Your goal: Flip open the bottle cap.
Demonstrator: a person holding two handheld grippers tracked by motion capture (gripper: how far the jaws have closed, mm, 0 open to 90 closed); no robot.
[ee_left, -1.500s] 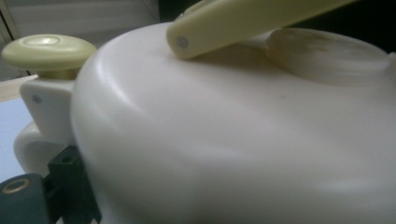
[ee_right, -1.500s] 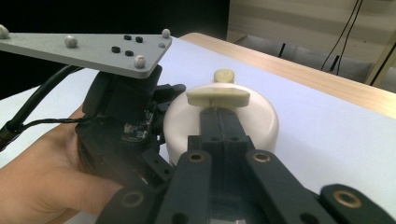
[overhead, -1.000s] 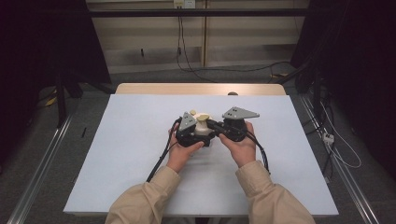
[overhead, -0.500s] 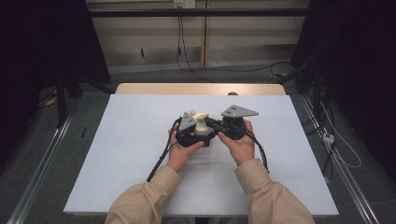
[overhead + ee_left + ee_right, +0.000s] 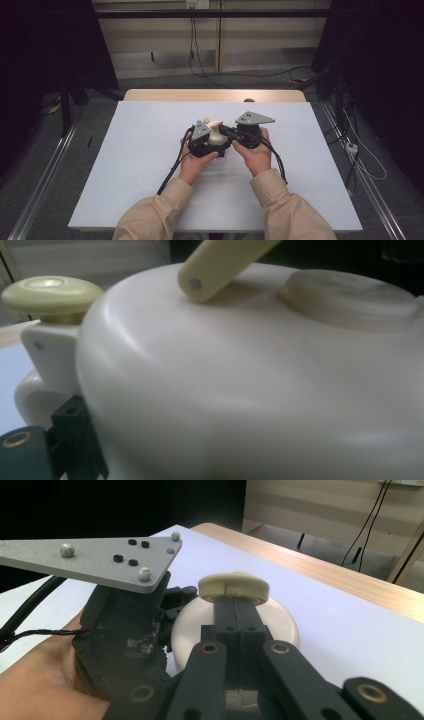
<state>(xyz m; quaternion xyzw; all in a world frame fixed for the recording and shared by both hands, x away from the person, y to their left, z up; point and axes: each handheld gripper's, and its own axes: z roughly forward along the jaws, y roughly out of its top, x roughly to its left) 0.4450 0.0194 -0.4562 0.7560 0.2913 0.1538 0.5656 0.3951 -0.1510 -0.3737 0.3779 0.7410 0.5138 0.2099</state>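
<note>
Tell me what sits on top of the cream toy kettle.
On the cream plastic toy kettle: a round cream lid, a pale-yellow handle and a pale-yellow knob. The right hand-held gripper is shut just below a cream disc, hiding what lies beneath.

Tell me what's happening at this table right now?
A person at a white table works a small cream kettle-like container with two hand-held grippers. The left gripper is pressed up against its body. The right gripper has its jaws closed together right under the round knob on top, apparently about to lift or turn it.
</note>
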